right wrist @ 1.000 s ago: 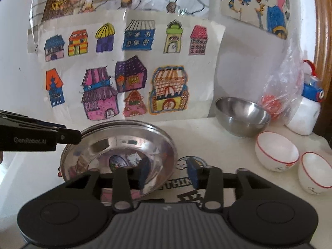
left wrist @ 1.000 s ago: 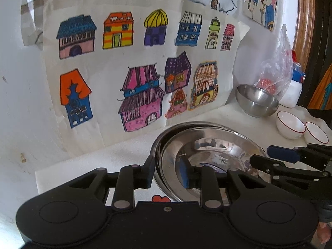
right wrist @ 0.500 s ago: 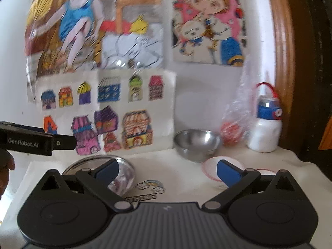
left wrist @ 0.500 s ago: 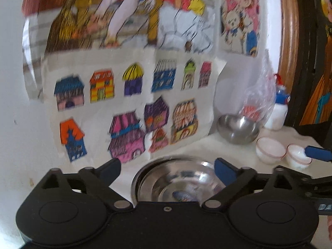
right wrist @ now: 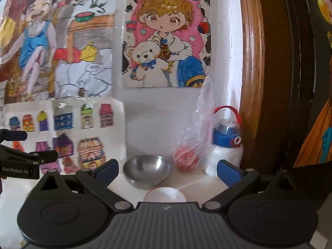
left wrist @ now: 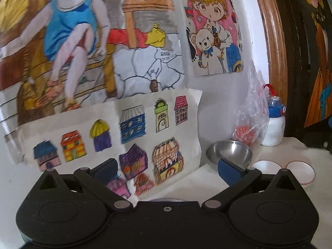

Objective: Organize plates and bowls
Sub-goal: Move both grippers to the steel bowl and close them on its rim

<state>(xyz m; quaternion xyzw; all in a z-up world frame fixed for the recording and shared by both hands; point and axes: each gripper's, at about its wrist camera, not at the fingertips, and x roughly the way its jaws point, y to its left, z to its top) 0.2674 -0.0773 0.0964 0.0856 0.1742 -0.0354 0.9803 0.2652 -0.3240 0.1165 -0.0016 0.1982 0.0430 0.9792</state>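
Observation:
My left gripper (left wrist: pixel 167 171) is open wide, raised above the white table with nothing between its blue pads. A steel bowl (left wrist: pixel 229 152) sits at the back by the wall, with two white red-rimmed bowls (left wrist: pixel 266 165) (left wrist: pixel 300 169) to its right. Only a sliver of the steel plates' rim (left wrist: pixel 166 200) shows under the gripper body. My right gripper (right wrist: pixel 167 171) is also open and empty, facing the same steel bowl (right wrist: pixel 147 171); one white bowl (right wrist: pixel 165 195) lies just below it. The left gripper's fingers (right wrist: pixel 25 157) enter the right wrist view at the left edge.
Coloured drawings (left wrist: pixel 116 132) cover the wall behind the table (left wrist: pixel 193 184). A plastic bag with red contents (right wrist: pixel 194 145) and a white bottle with a blue cap (right wrist: pixel 227 145) stand in the back right corner beside a wooden frame (right wrist: pixel 253 72).
Both grippers opened wide, letting go of the steel plate stack, then rose and pulled back. The plates dropped almost out of both views and the far bowls came into centre.

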